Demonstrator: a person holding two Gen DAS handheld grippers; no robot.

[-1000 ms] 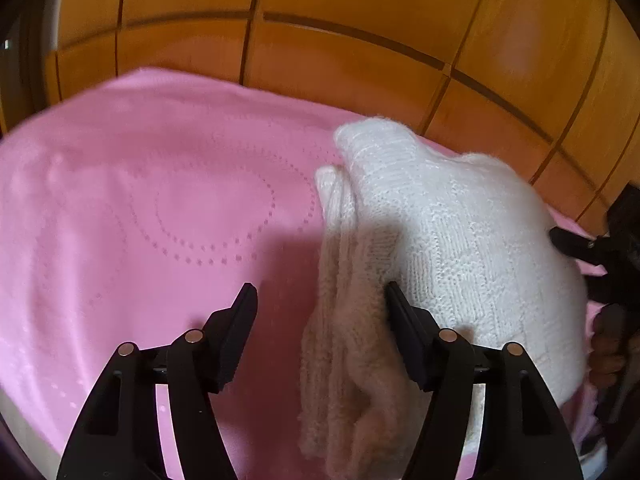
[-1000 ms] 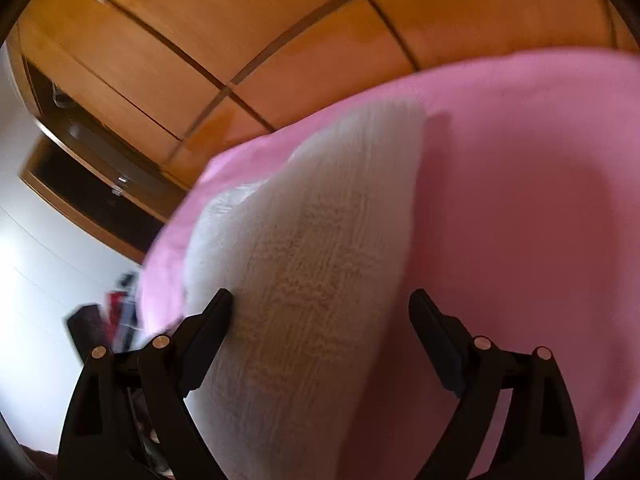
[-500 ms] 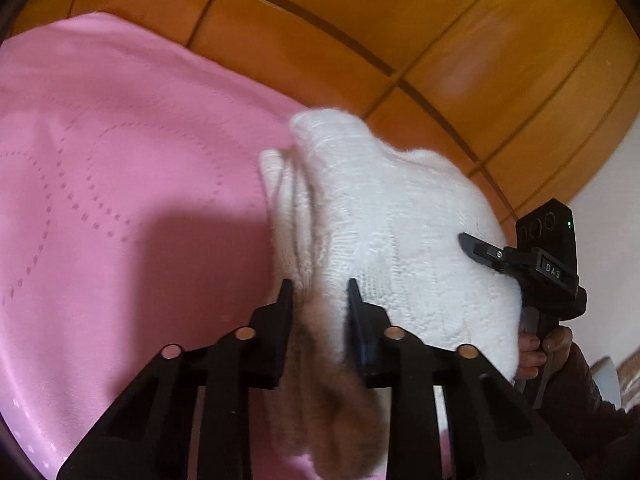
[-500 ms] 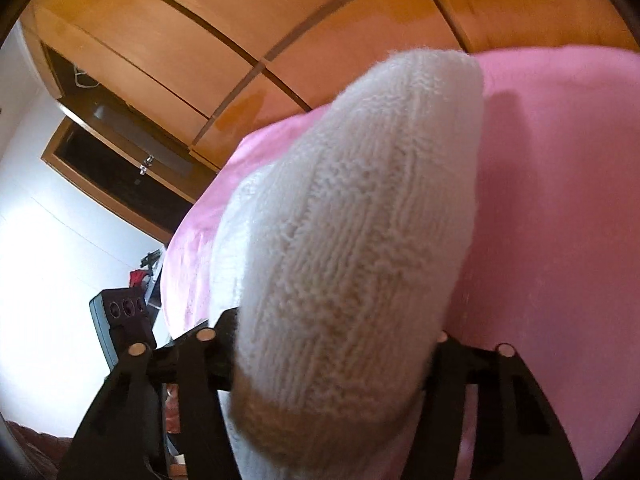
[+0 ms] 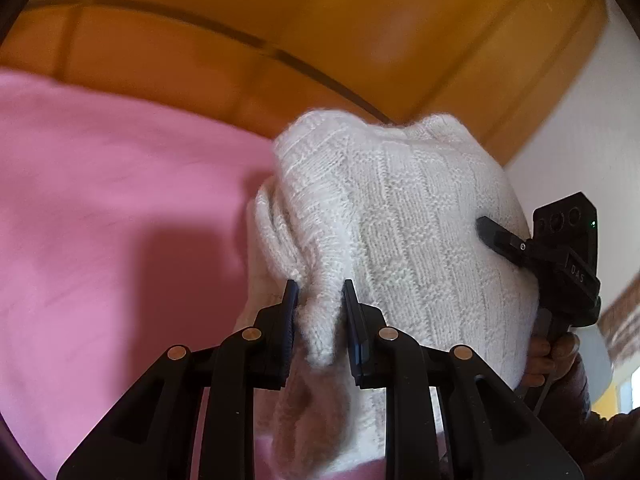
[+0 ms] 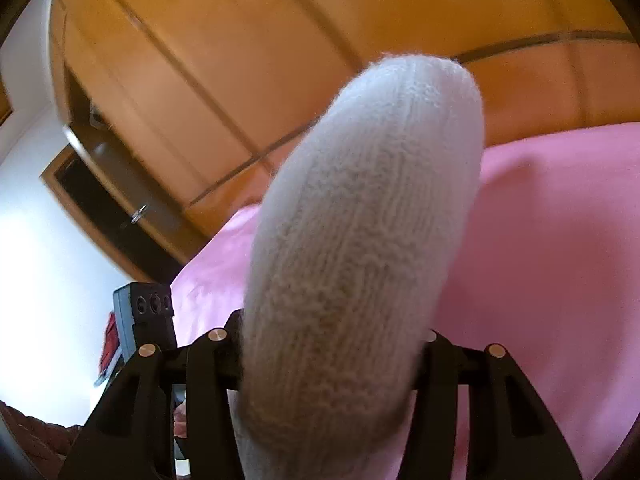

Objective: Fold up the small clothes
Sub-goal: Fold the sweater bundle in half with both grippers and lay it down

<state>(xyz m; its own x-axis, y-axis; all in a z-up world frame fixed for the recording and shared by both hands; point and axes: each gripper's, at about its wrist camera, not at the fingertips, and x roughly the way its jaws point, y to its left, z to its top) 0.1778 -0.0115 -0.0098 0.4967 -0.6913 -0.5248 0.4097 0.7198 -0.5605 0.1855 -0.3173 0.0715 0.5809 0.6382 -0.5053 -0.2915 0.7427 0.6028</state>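
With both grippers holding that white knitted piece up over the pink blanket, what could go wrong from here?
1. The left gripper pinches only a narrow bunched edge of the white knit; that fluffy fold may slip out.
2. The right gripper, jaws closing, clamps a thick roll, so inner layers could slide and spoil the fold.
3. Loose fabric hanging below the left gripper may drag on the pink blanket and crumple when lowered.

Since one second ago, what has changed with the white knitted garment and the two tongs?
Both tongs went from open to gripping: the left tongs pinch a fold at the edge of the white knitted garment, and the right tongs are closing around its thick bundle. The garment has been lifted off the pink blanket. The blanket and the wooden wardrobe behind are unchanged.
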